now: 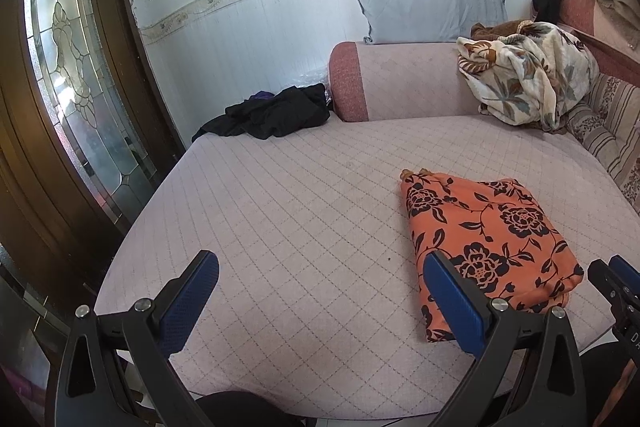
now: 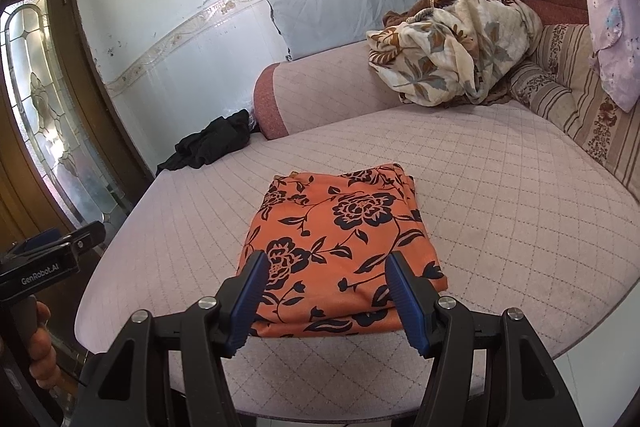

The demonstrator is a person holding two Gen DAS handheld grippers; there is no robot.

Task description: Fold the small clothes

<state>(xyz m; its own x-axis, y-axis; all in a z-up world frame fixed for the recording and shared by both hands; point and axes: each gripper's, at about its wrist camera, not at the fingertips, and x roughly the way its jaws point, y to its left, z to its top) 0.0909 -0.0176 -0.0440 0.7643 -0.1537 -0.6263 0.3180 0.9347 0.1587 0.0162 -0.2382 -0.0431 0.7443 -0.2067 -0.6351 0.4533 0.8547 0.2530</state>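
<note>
Quilted pale-pink fabric with a stitched diamond grid covers the sofa seat [image 2: 500,195], a broad flat surface with a rounded front edge. On it lies the orange floral garment [image 2: 340,247], folded into a neat rectangular packet, its smooth thin cloth printed with dark navy roses and leaves. The right tongs [image 2: 324,291] hover spread wide over the packet's near edge, their ribbed blue pads on either side of the cloth's front portion, gripping nothing. The left tongs [image 1: 320,291] are likewise spread and empty, left of the garment [image 1: 488,247] above bare quilting.

Beyond the garment, a crumpled plush blanket [image 2: 452,51] in cream with brown and grey leaves is heaped against the backrest. A grey-blue cushion [image 2: 344,7] leans on the wall behind it. Far left of the garment, a rumpled black cloth pile [image 1: 272,113] sits at the seat's corner.

Only the right wrist view shows a lilac flowered cloth [image 2: 612,47] draped over the striped cushion [image 2: 572,99], and the person's hand [image 2: 42,347] on the left handle. The left wrist view shows more of the wooden door's leaded glass panel [image 1: 68,67].
</note>
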